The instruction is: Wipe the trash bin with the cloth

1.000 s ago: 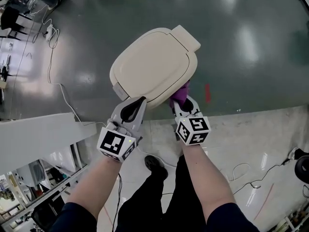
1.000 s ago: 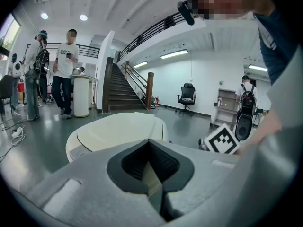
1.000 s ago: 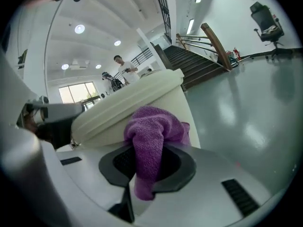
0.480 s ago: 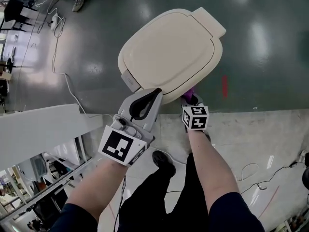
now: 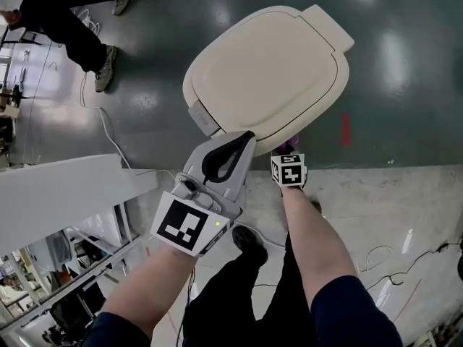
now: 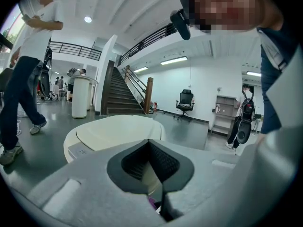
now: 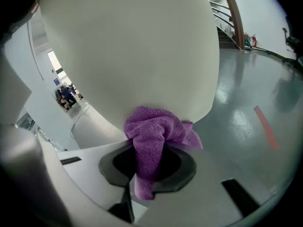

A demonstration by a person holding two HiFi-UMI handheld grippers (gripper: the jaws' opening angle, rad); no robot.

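The cream trash bin stands on the dark floor with its lid down. My right gripper reaches under the bin's near rim, shut on a purple cloth. In the right gripper view the cloth bunches out of the jaws of the right gripper and presses against the bin's rounded side wall. My left gripper is shut on nothing, its tip at the bin's near edge beside the right one. In the left gripper view, my left gripper points over the lid.
A person walks at the top left, close to a cable on the floor. A white ledge runs along the left. Red tape marks the floor right of the bin. My own shoe is below the grippers.
My right gripper has sunk lower along the bin's side with the cloth. The left gripper has come up nearer the camera. A person has walked in at the top left.
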